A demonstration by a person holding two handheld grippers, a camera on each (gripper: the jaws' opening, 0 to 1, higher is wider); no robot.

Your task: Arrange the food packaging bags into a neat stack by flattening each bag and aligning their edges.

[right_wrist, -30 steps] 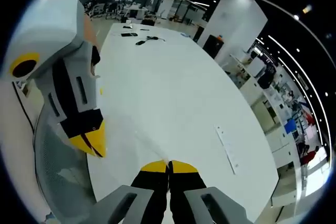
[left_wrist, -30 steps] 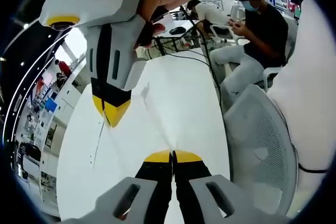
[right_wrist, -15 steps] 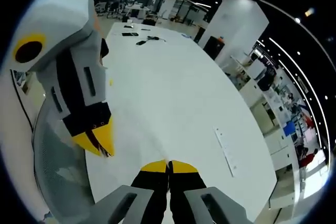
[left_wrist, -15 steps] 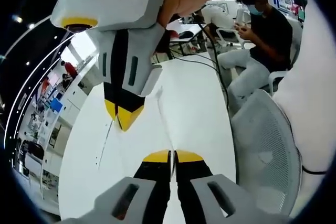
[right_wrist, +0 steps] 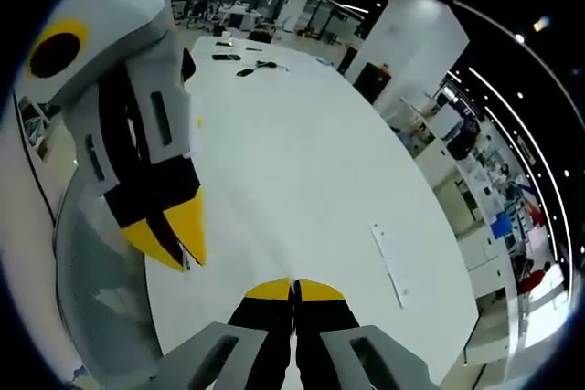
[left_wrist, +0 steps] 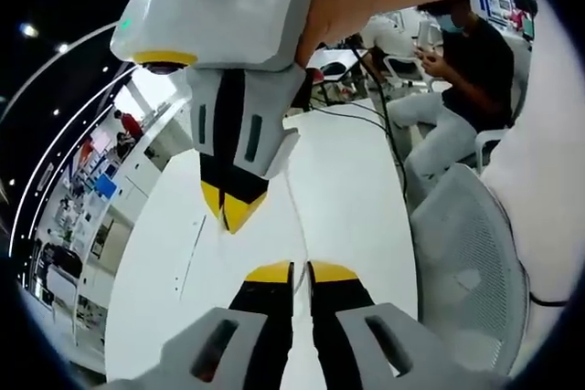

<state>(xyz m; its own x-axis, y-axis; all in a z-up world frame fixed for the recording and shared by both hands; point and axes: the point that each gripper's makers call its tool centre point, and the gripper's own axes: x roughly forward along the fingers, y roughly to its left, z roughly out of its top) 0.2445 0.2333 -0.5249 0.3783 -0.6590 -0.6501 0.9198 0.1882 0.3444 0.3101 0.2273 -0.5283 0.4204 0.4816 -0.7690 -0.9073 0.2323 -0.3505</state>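
Note:
A long white table [left_wrist: 343,184] spreads out under both grippers, its top [right_wrist: 302,162] bare where they hover. My left gripper [left_wrist: 301,273] rises from the bottom of the left gripper view, its yellow-tipped jaws parted by a narrow gap with nothing between them. In the right gripper view it comes in from the left [right_wrist: 174,239]. My right gripper [right_wrist: 294,289] is shut and holds nothing. A hand holds it close above the left one in the left gripper view [left_wrist: 230,212], tips pointing down at the table.
A grey mesh chair [left_wrist: 466,262] stands at the table's edge beside a white sleeve. A seated person in black [left_wrist: 457,52] is behind it. Cables [left_wrist: 356,111] lie at that end. A thin white strip [right_wrist: 395,267] lies on the table. Small devices [right_wrist: 242,66] rest at the far end.
My left jaws, pressed together before, now stand slightly apart. The two grippers have drawn closer together, so each looms larger in the other's view.

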